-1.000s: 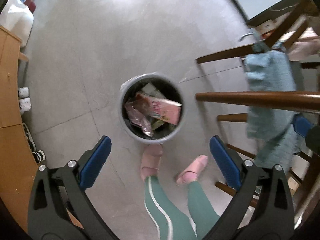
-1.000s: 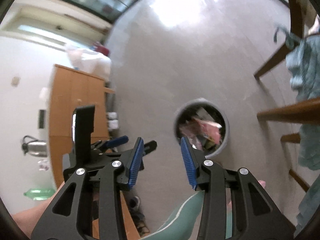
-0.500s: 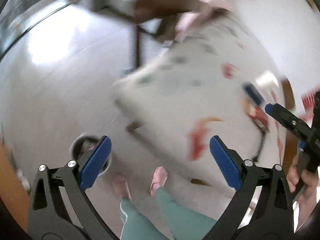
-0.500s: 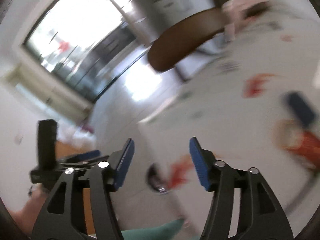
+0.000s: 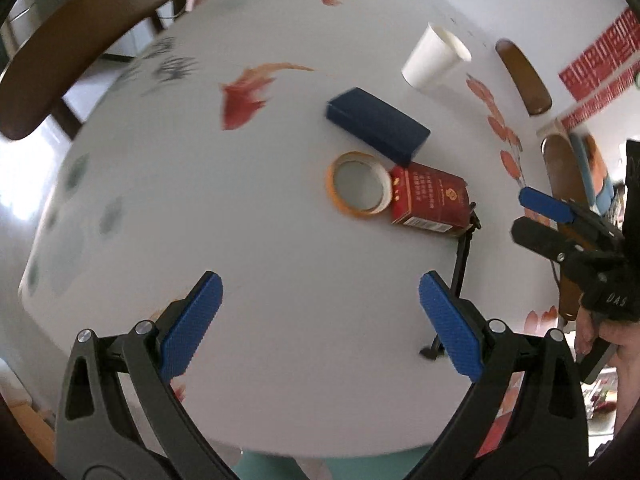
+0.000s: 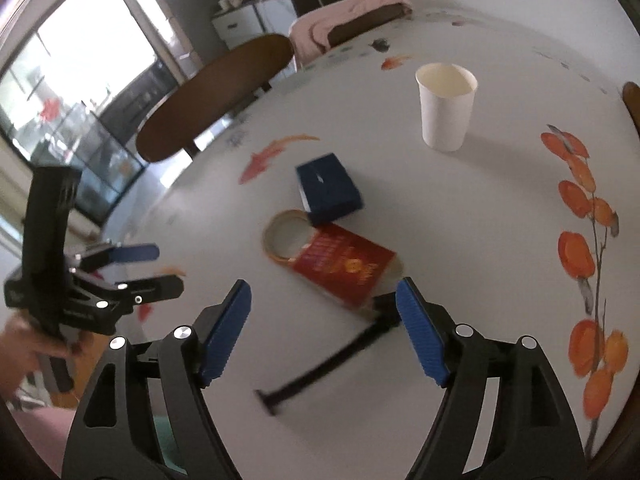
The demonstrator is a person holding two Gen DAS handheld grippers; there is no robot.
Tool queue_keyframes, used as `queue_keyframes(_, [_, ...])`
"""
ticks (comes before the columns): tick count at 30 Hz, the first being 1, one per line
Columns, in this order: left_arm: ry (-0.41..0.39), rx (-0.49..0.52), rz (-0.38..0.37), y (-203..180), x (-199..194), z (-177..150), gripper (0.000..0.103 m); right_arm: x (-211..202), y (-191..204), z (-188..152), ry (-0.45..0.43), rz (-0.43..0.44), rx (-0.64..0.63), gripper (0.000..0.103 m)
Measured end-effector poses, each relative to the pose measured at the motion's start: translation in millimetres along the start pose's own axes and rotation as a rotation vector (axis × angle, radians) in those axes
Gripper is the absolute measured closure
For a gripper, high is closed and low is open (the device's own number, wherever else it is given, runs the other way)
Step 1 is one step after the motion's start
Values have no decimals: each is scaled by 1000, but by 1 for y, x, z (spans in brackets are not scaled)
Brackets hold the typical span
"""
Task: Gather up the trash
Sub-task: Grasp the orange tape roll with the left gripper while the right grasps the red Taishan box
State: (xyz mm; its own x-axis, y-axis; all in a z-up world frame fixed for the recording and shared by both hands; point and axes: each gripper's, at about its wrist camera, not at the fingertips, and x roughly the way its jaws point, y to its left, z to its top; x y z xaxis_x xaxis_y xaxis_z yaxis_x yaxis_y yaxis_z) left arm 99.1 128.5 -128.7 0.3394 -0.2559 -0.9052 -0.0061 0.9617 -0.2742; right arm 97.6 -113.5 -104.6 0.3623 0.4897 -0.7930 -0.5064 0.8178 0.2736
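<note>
On the white table (image 5: 248, 240) with fish prints stand a white paper cup (image 5: 436, 58), a navy box (image 5: 378, 126), an orange tape roll (image 5: 358, 182) and a red carton (image 5: 430, 200) lying flat. A black rod (image 5: 460, 268) lies just before the carton. My left gripper (image 5: 320, 320) hovers open above bare table, short of the tape roll. My right gripper (image 6: 322, 332) hangs above the rod (image 6: 332, 360), near the red carton (image 6: 344, 266); its jaws are opening with nothing between them. Each gripper shows at the other view's edge: right gripper (image 5: 528, 218), left gripper (image 6: 154, 268).
Brown chair backs (image 5: 80, 40) (image 6: 216, 92) ring the table's far side, one draped with a pink cloth (image 6: 348, 12). More chair backs (image 5: 524, 76) stand at the right. A bright window (image 6: 80, 64) and cabinets lie beyond. Orange branch prints (image 6: 580, 248) mark the table's right.
Both views have swung up from the trash bin on the floor to the table top. The right gripper's jaws have spread wider. The left jaws stay wide.
</note>
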Motion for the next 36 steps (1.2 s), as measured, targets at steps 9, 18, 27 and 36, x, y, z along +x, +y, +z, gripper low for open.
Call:
queue_keyframes(9, [7, -39, 48, -2, 35, 36, 8, 38, -26, 15, 101, 89, -94, 28])
queue_keyframes(18, [18, -58, 106, -5, 63, 54, 29, 68, -19, 20, 181, 156, -256, 28])
queue_keyframes(27, [-13, 50, 173, -22, 67, 49, 95, 76, -16, 12, 184, 212, -285, 43])
queue_keyframes(36, [-47, -15, 134, -3, 51, 46, 100, 54, -22, 13, 150, 269, -188, 50])
